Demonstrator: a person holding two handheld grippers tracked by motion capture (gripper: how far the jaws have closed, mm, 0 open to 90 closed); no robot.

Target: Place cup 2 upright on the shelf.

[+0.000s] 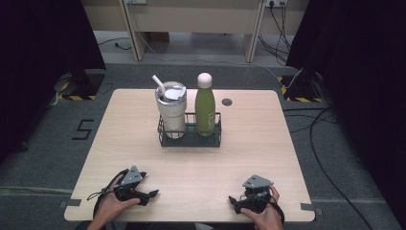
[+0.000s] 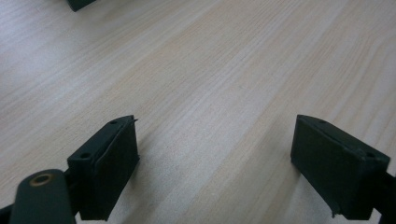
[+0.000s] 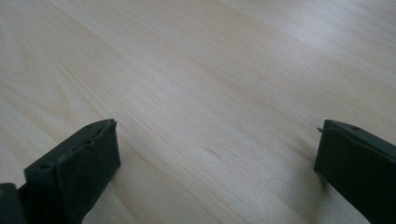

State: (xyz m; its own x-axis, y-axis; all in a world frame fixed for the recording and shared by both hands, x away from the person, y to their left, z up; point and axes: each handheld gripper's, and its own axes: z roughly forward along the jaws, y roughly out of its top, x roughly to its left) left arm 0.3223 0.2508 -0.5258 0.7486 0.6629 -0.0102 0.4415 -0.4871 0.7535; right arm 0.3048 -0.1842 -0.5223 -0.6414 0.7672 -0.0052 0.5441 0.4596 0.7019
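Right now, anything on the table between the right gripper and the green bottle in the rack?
Nothing visible. Bare table lies between the right gripper and the green bottle. The bottle stands inside the black wire rack, whose front wall fences its base; the tumbler stands beside it.

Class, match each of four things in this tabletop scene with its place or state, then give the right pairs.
1. tumbler
2. green bottle
3. wire basket
4. right gripper

a. stands in the basket's right half
b. open over bare wood
c. has a straw through its lid
d. black, mid-table, holds both drinks

Pairs: 1-c, 2-a, 3-d, 4-b
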